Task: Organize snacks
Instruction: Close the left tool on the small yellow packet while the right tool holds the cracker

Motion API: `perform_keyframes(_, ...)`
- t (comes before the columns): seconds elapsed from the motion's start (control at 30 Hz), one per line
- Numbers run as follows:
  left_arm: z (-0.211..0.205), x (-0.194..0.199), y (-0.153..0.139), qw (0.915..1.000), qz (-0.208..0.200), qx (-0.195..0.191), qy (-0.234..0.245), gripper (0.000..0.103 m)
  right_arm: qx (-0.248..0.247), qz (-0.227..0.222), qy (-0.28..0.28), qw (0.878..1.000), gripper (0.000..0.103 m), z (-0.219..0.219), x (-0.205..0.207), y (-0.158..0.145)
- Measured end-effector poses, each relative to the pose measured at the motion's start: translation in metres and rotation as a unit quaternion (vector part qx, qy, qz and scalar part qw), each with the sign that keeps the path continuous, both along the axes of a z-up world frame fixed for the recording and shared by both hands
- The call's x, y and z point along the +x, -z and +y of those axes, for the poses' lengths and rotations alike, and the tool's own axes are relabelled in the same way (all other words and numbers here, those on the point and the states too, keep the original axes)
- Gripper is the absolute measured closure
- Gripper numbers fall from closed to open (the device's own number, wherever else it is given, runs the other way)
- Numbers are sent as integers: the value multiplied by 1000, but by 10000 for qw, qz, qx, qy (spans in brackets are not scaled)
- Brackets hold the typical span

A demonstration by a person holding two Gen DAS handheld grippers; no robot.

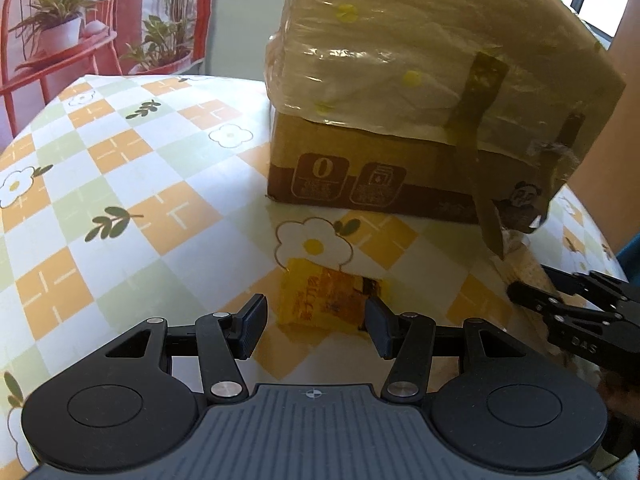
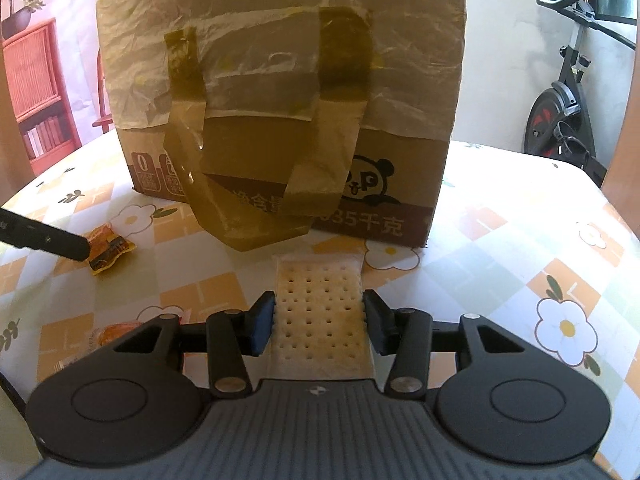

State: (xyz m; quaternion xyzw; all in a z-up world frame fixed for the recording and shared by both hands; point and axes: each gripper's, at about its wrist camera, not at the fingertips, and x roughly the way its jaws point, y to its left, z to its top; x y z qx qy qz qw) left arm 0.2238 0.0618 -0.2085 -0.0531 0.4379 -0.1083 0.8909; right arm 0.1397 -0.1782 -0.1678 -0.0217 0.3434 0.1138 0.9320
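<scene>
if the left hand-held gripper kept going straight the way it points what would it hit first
Most likely the yellow snack packet lying on the tablecloth just ahead, between the fingertips of the left hand-held gripper. The pads look apart from it. The cardboard box stands further along the same line; depth is hard to judge.

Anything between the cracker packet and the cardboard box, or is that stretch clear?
Right wrist view: only bare tablecloth separates the cracker packet from the cardboard box; hanging tape droops near it.

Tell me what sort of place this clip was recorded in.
Most likely a room in a home. A table with a flowered, checked tablecloth holds a taped cardboard box, an exercise bike stands by the wall, and potted plants sit on a red stand.
</scene>
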Motion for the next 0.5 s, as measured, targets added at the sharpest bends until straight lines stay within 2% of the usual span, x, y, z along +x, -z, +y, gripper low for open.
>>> perform_keyframes(0.2, -9, 9, 5, 9999, -29, 74, 70, 46, 61, -41, 2, 10000, 54, -4, -4, 0)
perform_keyframes(0.37, -23, 8, 8, 9994, -186, 283, 103, 45, 139, -57, 5, 9999, 54, -6, -5, 0)
perform_keyframes(0.5, -29, 6, 9, 9986, -270, 428, 148, 40, 167, -66, 4, 9998, 54, -7, -5, 0)
